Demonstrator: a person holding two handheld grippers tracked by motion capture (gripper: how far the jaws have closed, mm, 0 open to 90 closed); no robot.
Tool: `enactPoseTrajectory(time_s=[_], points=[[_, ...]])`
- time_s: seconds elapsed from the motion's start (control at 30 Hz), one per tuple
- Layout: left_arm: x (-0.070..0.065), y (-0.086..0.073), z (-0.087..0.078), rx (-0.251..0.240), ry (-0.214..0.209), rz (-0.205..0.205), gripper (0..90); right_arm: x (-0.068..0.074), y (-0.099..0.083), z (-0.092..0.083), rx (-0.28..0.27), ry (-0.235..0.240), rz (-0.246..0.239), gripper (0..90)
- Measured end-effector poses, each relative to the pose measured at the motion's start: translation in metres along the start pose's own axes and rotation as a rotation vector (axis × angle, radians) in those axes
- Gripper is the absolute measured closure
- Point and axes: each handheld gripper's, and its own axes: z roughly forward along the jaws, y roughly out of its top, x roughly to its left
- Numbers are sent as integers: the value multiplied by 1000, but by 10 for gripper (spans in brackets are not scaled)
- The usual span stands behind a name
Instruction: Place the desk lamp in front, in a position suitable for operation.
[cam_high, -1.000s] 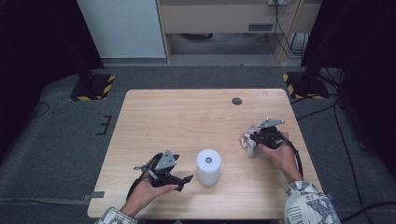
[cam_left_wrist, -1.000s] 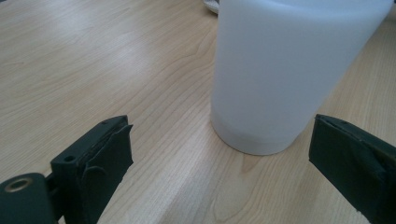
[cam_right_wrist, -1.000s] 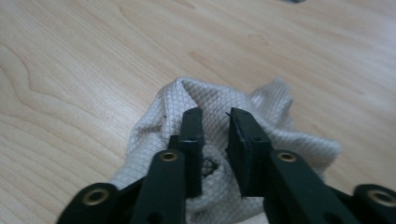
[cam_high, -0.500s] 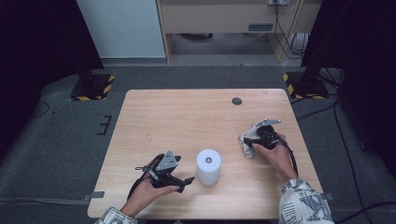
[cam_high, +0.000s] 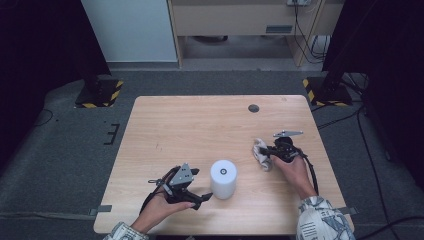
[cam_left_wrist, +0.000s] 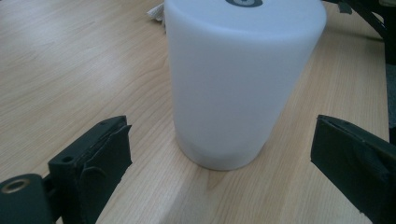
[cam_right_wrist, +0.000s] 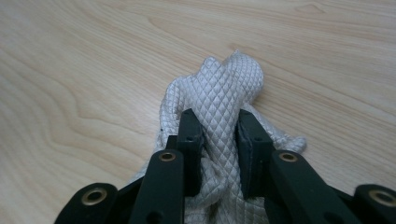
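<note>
The wooden surface (cam_high: 190, 130) is carrying a white cylinder (cam_high: 223, 178) at its six o'clock edge, sitting between the left tool's (cam_high: 204, 196) spread jaws, untouched. At four o'clock, the right tool (cam_right_wrist: 219, 140) has just been closing and is now pinching the quilted cloth (cam_right_wrist: 229, 88), probably readying a wipe.

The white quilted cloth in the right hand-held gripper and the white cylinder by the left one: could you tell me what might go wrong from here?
1. The right hand-held gripper, whose jaws have just been closing, pinches only a bunched fold of the white quilted cloth; the rest lies loose on the wooden table and may slip out or drag.
2. The left hand-held gripper stands open low around the white plastic cylinder; a nudge there might tip or push it.
</note>
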Motion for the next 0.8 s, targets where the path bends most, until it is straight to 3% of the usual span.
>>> enactPoseTrajectory(time_s=[0.27,0.3,0.4,0.6,0.8], points=[[-6,5,7,-31,1,10,40,30,12,-24,-68,99,-45,747],[-8,7,9,-42,-3,6,40,41,16,-33,-82,135,-64,747],[-9,10,15,-46,-5,11,40,54,21,-42,-104,166,-78,747],[-9,13,23,-35,-19,17,40,82,31,-59,-99,221,-131,747],[-7,18,24,-57,-10,20,41,106,43,-73,-85,228,-210,747]])
